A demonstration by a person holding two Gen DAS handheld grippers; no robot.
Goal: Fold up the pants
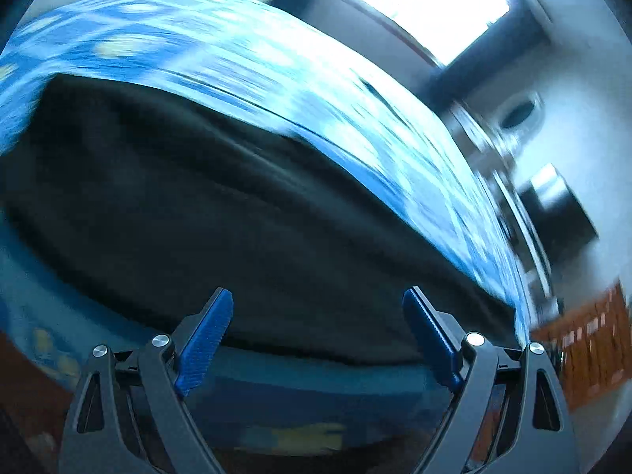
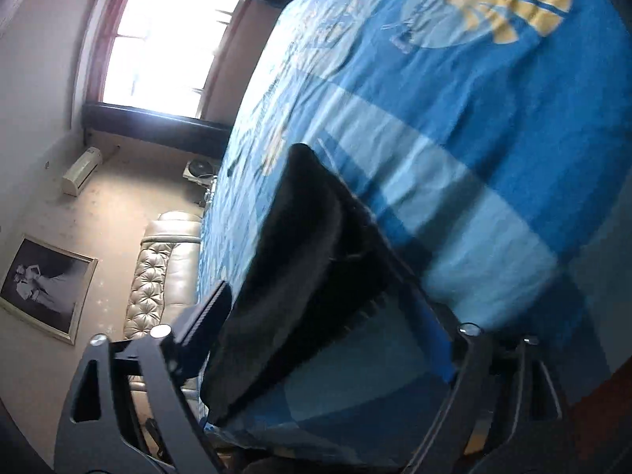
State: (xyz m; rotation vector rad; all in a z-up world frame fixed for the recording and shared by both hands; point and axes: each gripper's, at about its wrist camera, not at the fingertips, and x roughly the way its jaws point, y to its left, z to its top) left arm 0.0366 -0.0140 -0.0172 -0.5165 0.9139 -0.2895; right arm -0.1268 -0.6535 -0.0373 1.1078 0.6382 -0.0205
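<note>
Black pants [image 1: 221, 213] flat on blue bedsheet [image 1: 276, 59]; both hand-held grippers agape

Dark pants [image 1: 221, 213], folded flat into a broad slab, lying on blue patterned bedsheet [image 1: 276, 63]

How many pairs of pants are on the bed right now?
1. A single pair of black pants lies on the blue patterned bedsheet near the bed's edge, just ahead of both open grippers; in the right wrist view it looks folded. Anything else is out of view.
</note>
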